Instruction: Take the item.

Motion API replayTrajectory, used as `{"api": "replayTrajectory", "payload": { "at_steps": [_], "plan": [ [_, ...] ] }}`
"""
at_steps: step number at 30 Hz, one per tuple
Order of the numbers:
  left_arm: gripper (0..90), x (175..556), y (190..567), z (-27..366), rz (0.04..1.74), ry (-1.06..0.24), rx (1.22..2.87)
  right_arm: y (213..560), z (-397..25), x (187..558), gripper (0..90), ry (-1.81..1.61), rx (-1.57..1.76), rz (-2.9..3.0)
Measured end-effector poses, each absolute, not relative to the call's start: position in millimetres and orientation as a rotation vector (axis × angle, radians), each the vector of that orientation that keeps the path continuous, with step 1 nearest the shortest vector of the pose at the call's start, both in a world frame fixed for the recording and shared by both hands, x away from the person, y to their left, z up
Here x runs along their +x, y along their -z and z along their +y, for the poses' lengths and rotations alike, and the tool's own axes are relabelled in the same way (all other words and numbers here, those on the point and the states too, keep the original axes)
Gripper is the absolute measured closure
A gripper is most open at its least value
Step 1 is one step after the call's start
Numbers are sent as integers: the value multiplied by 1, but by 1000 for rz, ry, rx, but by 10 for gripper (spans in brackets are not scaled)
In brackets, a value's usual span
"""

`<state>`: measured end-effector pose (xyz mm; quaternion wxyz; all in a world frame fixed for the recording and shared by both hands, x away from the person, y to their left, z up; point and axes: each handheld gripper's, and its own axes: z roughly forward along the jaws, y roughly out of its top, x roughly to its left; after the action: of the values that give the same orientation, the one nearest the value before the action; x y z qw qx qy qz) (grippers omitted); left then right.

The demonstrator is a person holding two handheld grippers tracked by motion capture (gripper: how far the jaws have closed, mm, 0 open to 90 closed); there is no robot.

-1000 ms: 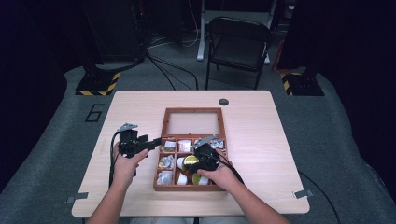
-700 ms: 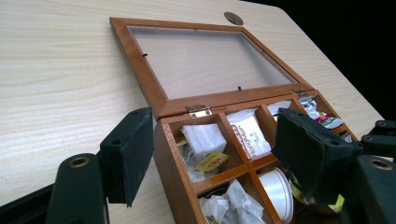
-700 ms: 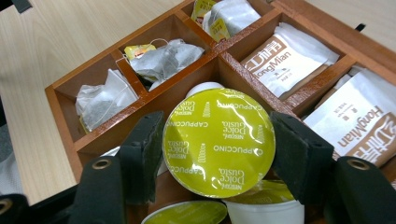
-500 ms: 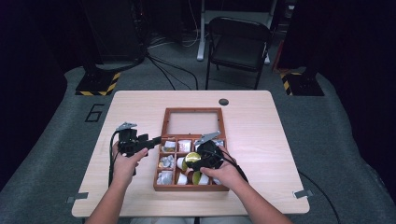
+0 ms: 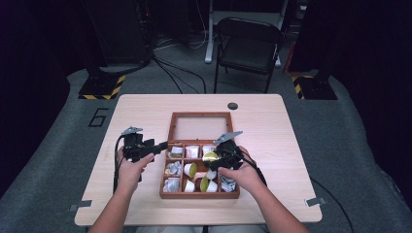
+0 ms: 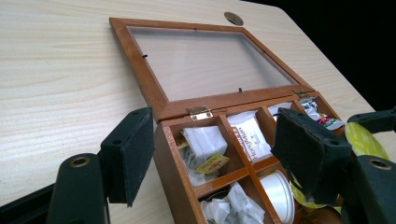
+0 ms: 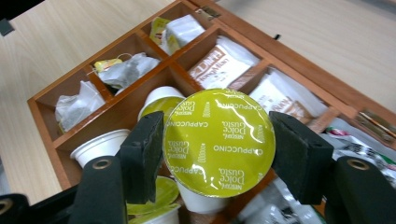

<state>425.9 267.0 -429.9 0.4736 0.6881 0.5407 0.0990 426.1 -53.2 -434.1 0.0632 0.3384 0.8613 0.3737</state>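
The right gripper (image 7: pixel 217 154) clamps a capsule (image 7: pixel 218 135) above the box (image 5: pixel 165 187); placing remains. The left gripper (image 6: pixel 212 156) gapes empty beside it.

My right tongs (image 5: pixel 212 158) have carried the yellow-green capsule (image 5: pixel 210 157) up and away from me: a second ago it hung over the middle of the wooden box (image 5: pixel 165 187), now it sits higher, above the far row of compartments near the hinge. My right hand (image 5: pixel 240 170) has moved forward with it. My left tongs (image 5: pixel 163 144) have crept a little rightward, so their tips now reach the box's left far corner
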Motion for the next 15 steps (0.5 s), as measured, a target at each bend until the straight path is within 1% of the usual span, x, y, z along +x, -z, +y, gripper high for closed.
{"api": "replayTrajectory", "payload": {
  "at_steps": [15],
  "plan": [
    [290,426,430,269,1334,-239,1679,424,-86,439,378,-1123,1098,2511]
  ]
}}
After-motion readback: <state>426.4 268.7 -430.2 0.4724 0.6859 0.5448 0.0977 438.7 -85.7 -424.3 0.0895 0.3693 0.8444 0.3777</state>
